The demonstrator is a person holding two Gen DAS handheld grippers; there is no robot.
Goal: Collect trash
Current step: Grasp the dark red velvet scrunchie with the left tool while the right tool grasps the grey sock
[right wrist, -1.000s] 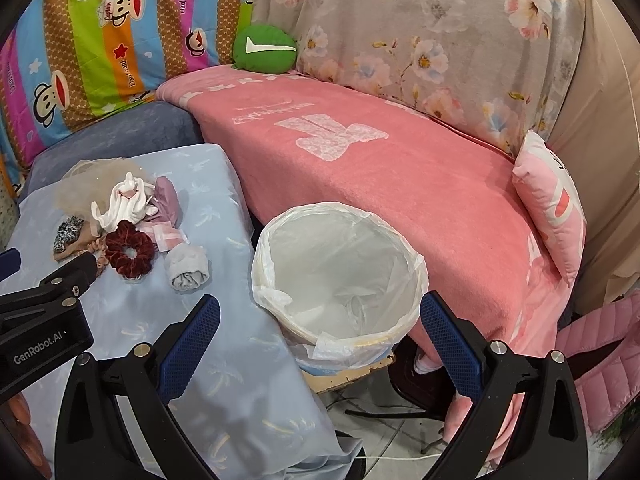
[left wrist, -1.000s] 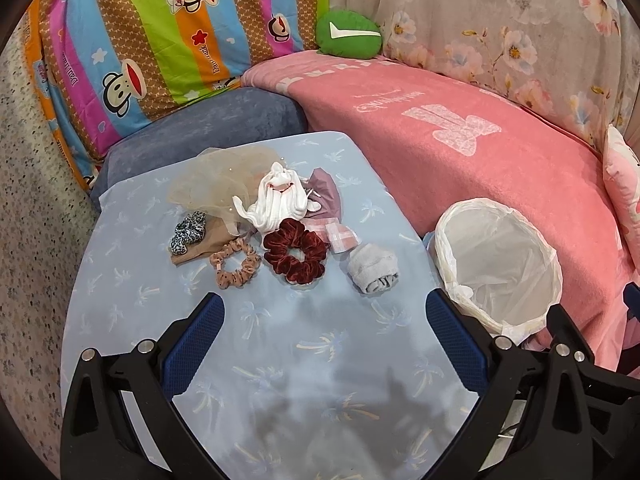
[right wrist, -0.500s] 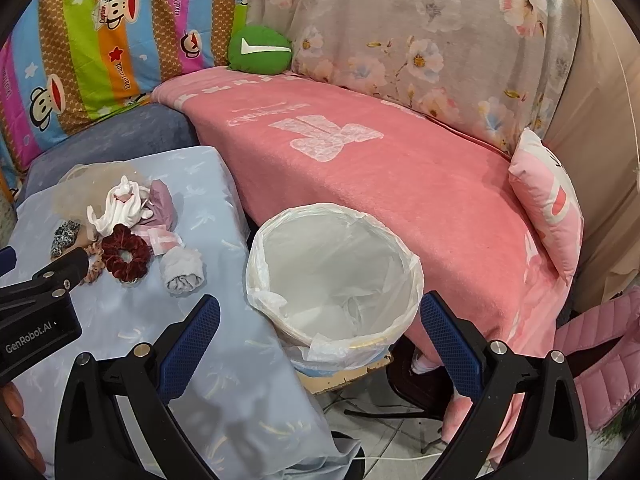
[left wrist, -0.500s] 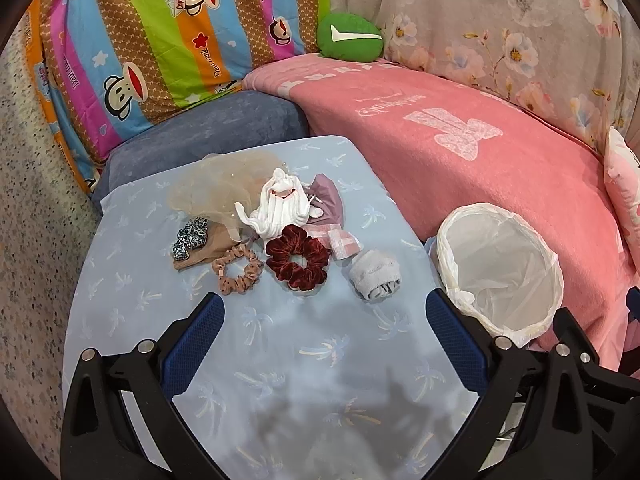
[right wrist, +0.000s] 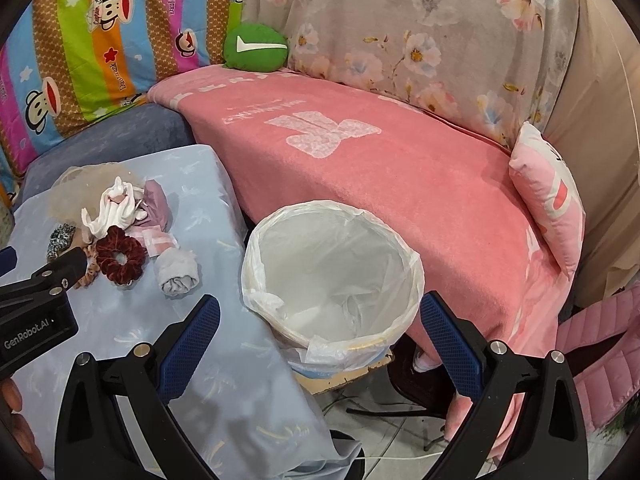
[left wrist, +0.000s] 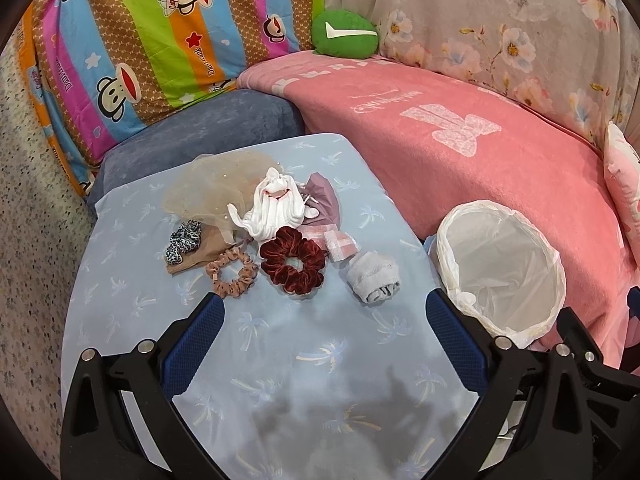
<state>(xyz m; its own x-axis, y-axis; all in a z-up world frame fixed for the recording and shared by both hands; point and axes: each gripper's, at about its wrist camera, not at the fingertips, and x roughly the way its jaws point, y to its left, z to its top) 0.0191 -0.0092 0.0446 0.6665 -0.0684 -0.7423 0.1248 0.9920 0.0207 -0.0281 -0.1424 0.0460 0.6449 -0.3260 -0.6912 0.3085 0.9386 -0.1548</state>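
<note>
Hovering hand-held grippers [left wrist: 324, 336], jaws apart

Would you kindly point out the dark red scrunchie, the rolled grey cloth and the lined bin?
Dark red scrunchie [left wrist: 292, 265]: left wrist view, velvet ring.
Rolled grey cloth [left wrist: 374, 277]: left wrist view, top of the roll.
Lined bin [right wrist: 256, 258]: right wrist view, left rim.

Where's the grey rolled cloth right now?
In the left wrist view the grey rolled cloth lies on the blue table cover, right of the dark red scrunchie and left of the lined bin, nearest the table's right edge.
</note>
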